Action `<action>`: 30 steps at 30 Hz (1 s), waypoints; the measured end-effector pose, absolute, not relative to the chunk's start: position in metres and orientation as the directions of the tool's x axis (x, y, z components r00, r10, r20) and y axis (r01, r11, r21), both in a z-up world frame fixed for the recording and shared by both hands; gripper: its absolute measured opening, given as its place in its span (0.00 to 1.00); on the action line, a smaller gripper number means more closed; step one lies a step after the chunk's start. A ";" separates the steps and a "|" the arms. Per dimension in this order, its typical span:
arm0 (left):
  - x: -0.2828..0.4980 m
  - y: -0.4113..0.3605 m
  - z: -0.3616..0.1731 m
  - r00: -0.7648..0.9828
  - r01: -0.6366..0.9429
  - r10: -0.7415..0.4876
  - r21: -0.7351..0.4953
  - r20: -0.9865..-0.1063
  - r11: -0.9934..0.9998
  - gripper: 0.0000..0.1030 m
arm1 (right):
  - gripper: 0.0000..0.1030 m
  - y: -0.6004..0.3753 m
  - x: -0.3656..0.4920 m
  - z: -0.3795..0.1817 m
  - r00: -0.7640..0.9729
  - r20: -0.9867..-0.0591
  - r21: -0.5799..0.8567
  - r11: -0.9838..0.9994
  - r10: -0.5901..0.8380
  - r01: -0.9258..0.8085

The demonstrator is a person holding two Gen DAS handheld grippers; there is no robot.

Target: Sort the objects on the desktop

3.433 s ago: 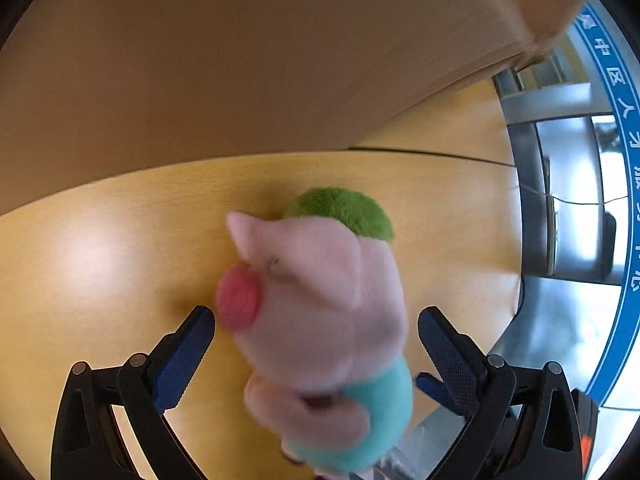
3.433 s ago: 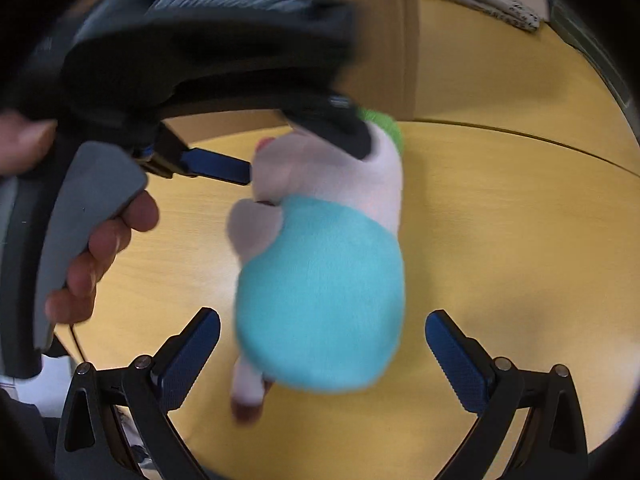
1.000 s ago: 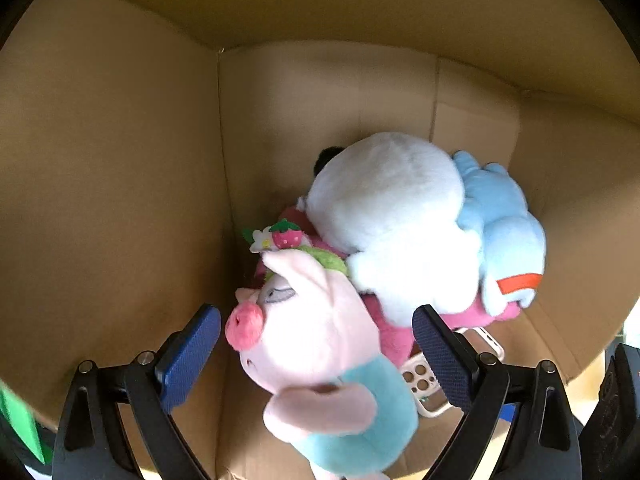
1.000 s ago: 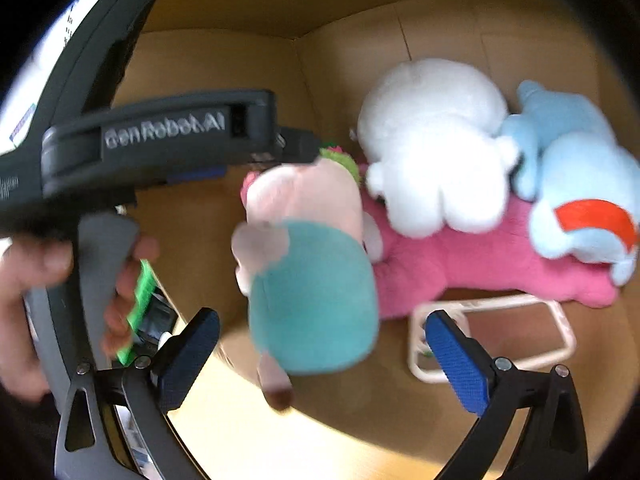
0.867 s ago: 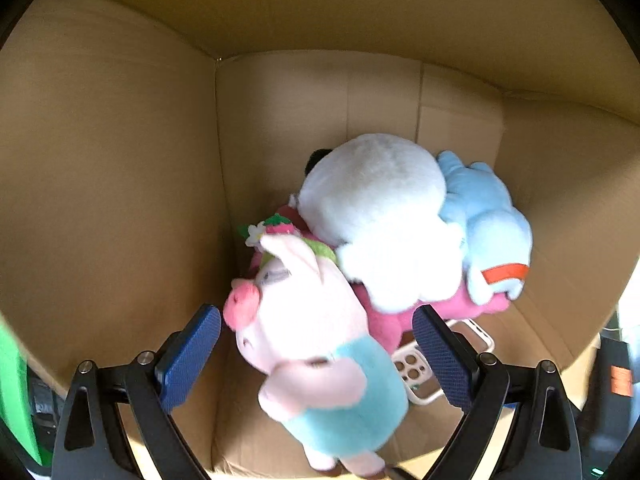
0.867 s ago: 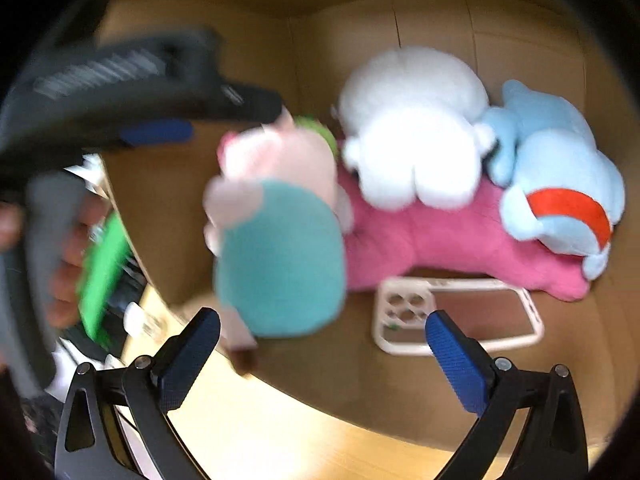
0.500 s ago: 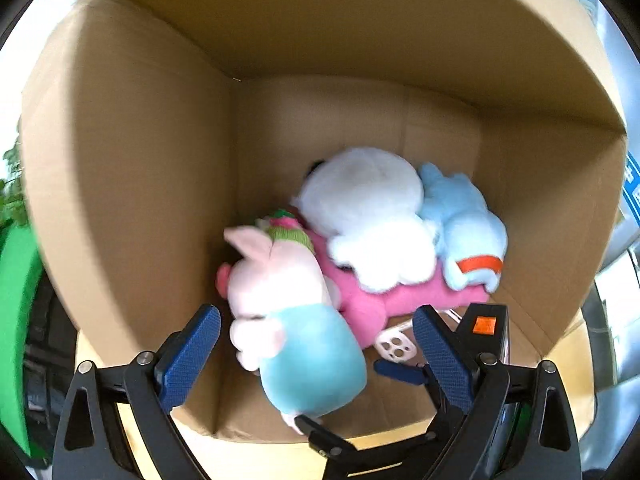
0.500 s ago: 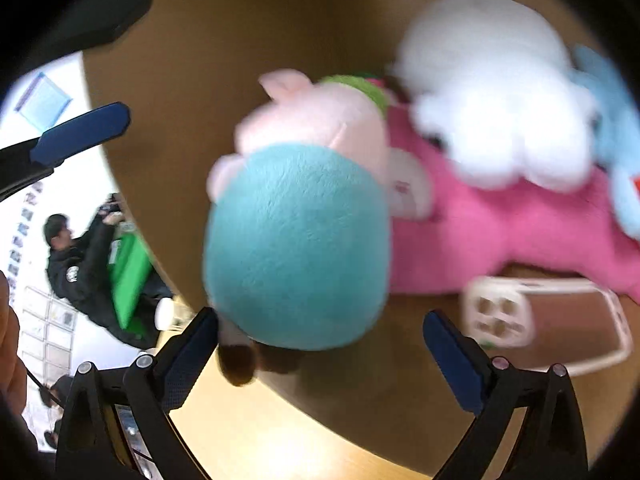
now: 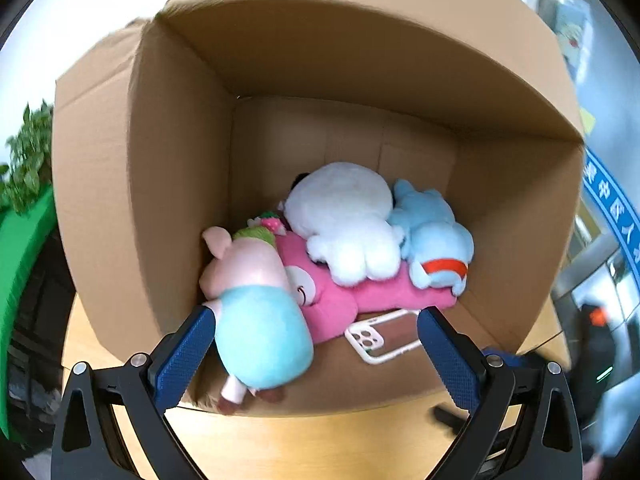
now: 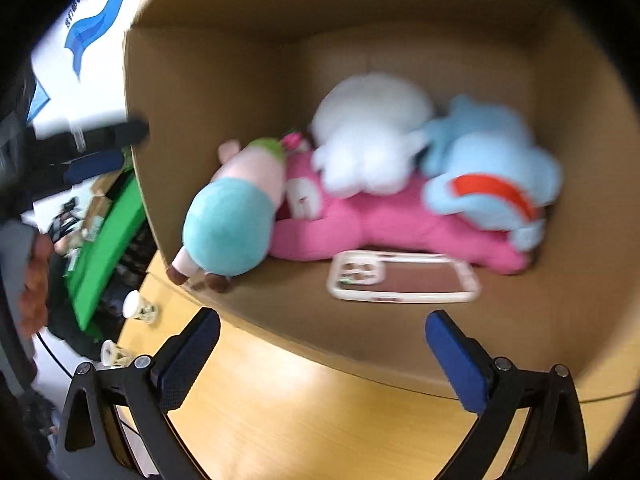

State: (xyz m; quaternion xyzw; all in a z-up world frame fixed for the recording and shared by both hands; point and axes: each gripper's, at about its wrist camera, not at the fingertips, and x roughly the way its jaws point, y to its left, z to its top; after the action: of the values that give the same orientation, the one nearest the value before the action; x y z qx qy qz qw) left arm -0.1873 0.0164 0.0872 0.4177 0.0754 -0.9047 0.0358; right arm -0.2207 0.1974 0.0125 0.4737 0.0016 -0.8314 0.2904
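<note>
Pig plush (image 9: 256, 300) lies in cardboard box (image 9: 132, 184) lower left, beyond both empty, spread-wide left gripper (image 9: 312, 344) and right gripper (image 10: 324, 344).

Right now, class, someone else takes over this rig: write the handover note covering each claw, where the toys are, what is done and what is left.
Left claw: open, empty, outside the cardboard box.
Right claw: open, empty, over the wooden desk.
Pig plush: in the box at its left wall, feet at the open edge, beside the pink plush, white plush, blue plush and phone case.
Done: pig boxed.
Left: no other desk items in view; check.
</note>
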 end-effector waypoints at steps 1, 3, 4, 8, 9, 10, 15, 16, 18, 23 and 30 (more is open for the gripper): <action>-0.181 0.025 0.089 -0.658 0.119 -0.012 -0.088 -0.753 -0.989 0.99 | 1.00 0.210 -0.214 0.022 -0.402 -0.792 0.251 -0.845 -0.459 0.472; -0.166 0.042 0.094 -0.667 0.117 -0.043 -0.048 -0.743 -0.992 0.99 | 1.00 0.234 -0.205 0.041 -0.441 -0.800 0.207 -0.877 -0.406 0.433; -0.159 0.050 0.096 -0.671 0.118 -0.060 -0.027 -0.739 -0.993 0.99 | 1.00 0.242 -0.201 0.049 -0.450 -0.802 0.200 -0.887 -0.392 0.416; -0.125 0.077 0.115 -0.692 0.145 -0.096 -0.007 -0.715 -0.989 0.99 | 1.00 0.265 -0.176 0.080 -0.488 -0.796 0.174 -0.908 -0.357 0.381; -0.116 0.083 0.120 -0.698 0.149 -0.098 -0.009 -0.709 -0.989 0.99 | 0.99 0.269 -0.167 0.089 -0.503 -0.790 0.160 -0.910 -0.351 0.383; -0.107 0.089 0.125 -0.703 0.152 -0.100 -0.012 -0.704 -0.988 0.99 | 1.00 0.274 -0.158 0.097 -0.519 -0.782 0.146 -0.912 -0.344 0.385; -0.058 0.120 0.148 -0.724 0.175 -0.137 0.011 -0.676 -0.984 1.00 | 0.99 0.293 -0.112 0.123 -0.579 -0.752 0.086 -0.918 -0.315 0.388; -0.051 0.124 0.151 -0.725 0.175 -0.145 0.023 -0.673 -0.984 1.00 | 0.99 0.296 -0.105 0.126 -0.587 -0.746 0.081 -0.918 -0.313 0.387; -0.033 0.135 0.157 -0.729 0.181 -0.166 0.047 -0.664 -0.982 1.00 | 0.99 0.303 -0.088 0.131 -0.605 -0.736 0.068 -0.922 -0.304 0.381; -0.002 0.149 0.166 -0.727 0.201 -0.178 0.042 -0.663 -0.979 1.00 | 0.99 0.319 -0.063 0.137 -0.611 -0.730 0.072 -0.923 -0.306 0.377; 0.015 0.156 0.180 -0.749 0.177 -0.166 0.047 -0.642 -0.983 1.00 | 0.99 0.320 -0.049 0.156 -0.626 -0.720 0.065 -0.927 -0.301 0.371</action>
State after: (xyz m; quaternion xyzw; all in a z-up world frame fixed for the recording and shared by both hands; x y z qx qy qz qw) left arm 0.0152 0.1560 0.1803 0.3424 0.0082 -0.9350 0.0916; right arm -0.0485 0.3199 0.1561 0.3904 0.0447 -0.9005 0.1864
